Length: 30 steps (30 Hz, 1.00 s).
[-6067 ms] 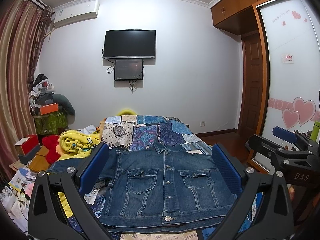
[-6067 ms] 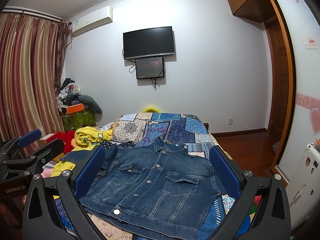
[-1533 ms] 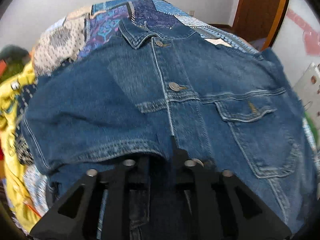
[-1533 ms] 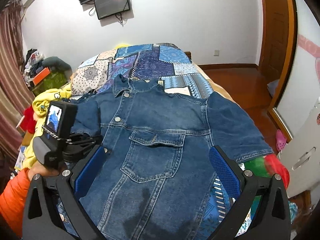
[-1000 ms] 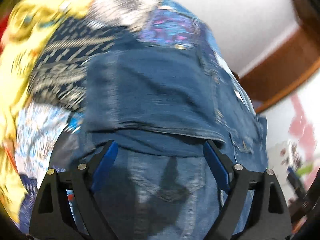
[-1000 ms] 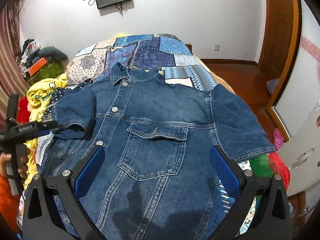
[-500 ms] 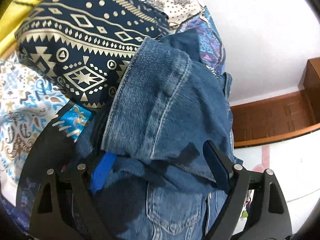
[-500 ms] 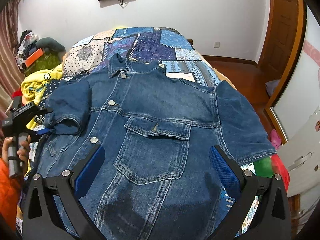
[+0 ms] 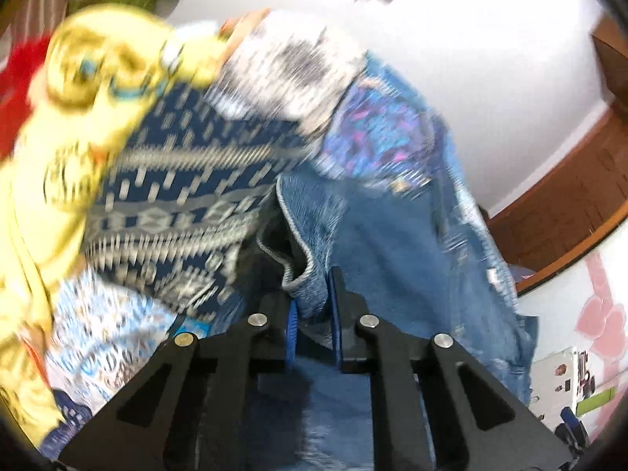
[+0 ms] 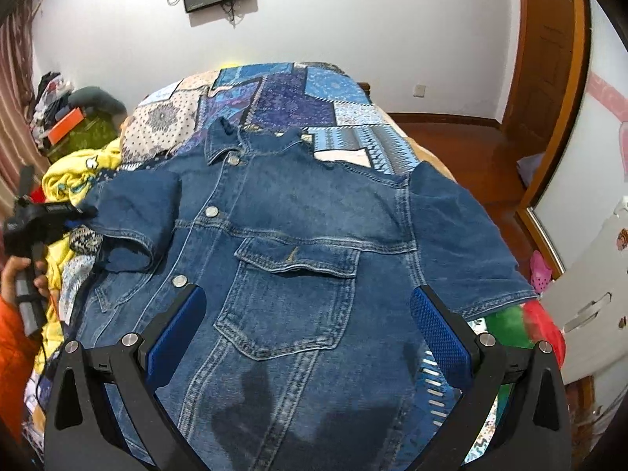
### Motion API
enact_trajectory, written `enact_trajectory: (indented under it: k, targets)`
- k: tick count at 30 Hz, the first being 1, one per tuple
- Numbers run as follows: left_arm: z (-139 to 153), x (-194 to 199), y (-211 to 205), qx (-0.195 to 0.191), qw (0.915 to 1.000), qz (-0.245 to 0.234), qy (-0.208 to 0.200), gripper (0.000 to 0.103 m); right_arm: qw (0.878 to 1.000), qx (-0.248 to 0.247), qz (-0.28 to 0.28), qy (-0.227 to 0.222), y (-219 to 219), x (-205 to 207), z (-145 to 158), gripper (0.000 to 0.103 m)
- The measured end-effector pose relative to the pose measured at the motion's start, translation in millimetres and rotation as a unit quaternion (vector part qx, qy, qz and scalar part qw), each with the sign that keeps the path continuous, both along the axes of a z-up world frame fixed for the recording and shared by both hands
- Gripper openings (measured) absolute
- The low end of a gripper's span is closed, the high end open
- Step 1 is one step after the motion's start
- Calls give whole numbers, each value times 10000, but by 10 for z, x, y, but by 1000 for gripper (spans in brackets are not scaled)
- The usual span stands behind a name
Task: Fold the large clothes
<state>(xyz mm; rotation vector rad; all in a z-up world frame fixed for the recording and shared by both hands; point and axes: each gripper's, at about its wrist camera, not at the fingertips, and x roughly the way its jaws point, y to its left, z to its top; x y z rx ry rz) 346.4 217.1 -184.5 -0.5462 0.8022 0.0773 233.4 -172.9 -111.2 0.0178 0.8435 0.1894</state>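
A blue denim jacket (image 10: 298, 243) lies front up on the patchwork bed cover (image 10: 274, 94), collar toward the far wall. Its left sleeve (image 10: 133, 212) is folded in over the chest. My left gripper (image 9: 314, 306) is shut on the edge of that sleeve (image 9: 302, 274); it also shows in the right wrist view (image 10: 84, 212) at the jacket's left side. My right gripper (image 10: 306, 325) is open and empty above the jacket's lower front, over the chest pocket (image 10: 290, 294). The right sleeve (image 10: 463, 243) lies spread out flat.
A yellow blanket (image 10: 70, 184) and a dark patterned cloth (image 9: 184, 204) lie at the bed's left side. A wooden door (image 10: 549, 70) and wood floor are to the right. A white cabinet (image 10: 588, 294) and red and green items (image 10: 526, 325) sit by the bed's right edge.
My left gripper has shut on the folded left sleeve's edge; half a second ago it was open around it. The right gripper has moved slightly closer over the jacket.
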Motion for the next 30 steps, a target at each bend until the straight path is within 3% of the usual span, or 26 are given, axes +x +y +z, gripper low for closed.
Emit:
enact_trajectory:
  k: [4, 9, 15, 22, 25, 30]
  targets:
    - [579, 62, -352, 474, 9969, -283, -569, 11, 9997, 119, -180, -79, -161, 1, 50, 103]
    - [1049, 292, -1030, 1018, 9864, -814, -1004, 10, 9986, 314, -381, -183, -392, -45, 108, 103]
    - [1230, 515, -1984, 926, 9729, -1740, -1208, 7, 9971, 389, -622, -222, -681, -85, 114, 103]
    - [910, 697, -3101, 1080, 9544, -2637, -888, 6, 9935, 516, -1001, -154, -1075, -96, 82, 103]
    - [570, 717, -3491, 1185, 9483, -2904, -488, 6, 9923, 485, -1134, -83, -1217, -102, 43, 103]
    - [-19, 749, -3794, 920, 9385, -3292, 496, 7, 9909, 438, -1273, 97, -1374, -97, -71, 103]
